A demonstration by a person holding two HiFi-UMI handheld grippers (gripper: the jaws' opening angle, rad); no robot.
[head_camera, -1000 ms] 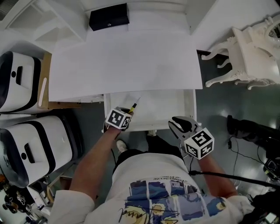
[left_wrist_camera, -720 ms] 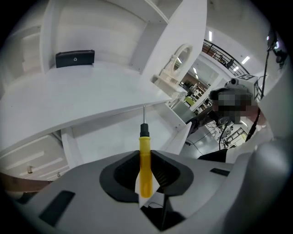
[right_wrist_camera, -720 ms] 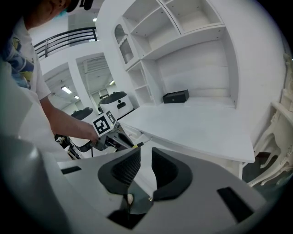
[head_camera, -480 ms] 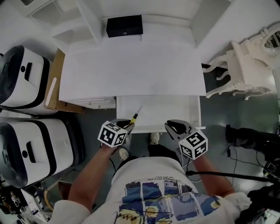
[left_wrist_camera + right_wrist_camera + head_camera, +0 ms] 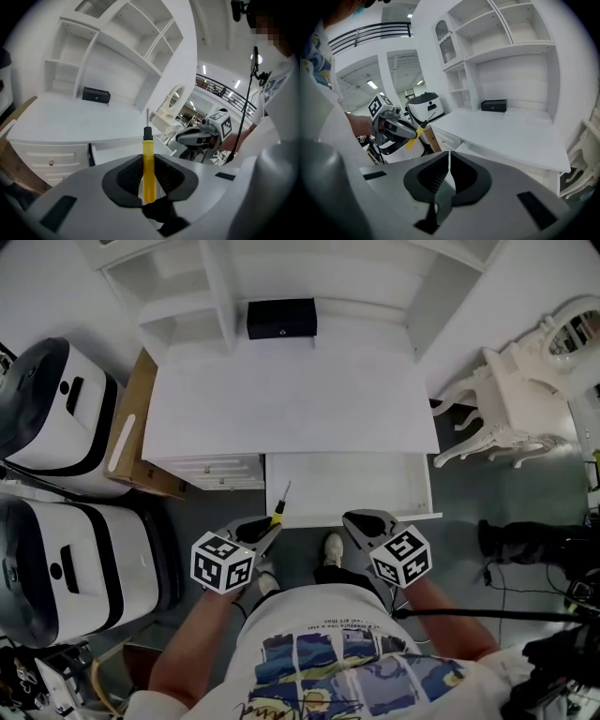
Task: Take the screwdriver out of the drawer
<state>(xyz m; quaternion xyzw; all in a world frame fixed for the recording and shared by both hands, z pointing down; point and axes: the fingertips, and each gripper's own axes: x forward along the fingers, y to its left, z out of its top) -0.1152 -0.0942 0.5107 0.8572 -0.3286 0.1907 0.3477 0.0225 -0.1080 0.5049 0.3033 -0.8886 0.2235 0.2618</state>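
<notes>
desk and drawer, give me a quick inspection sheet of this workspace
surface: white desk, bare apart from one box
job's things: drawer open, nothing seen inside; screwdriver held by its yellow handle near the drawer's front left corner
clutter: black box at the desk's back edge
grippers: left tool shut on the screwdriver; right tool jaws closing, nearly together, nothing between them
cables: thin black cables on the floor at the right
surroundings: shelves behind the desk; white chair at the right; two white appliances at the left
</notes>
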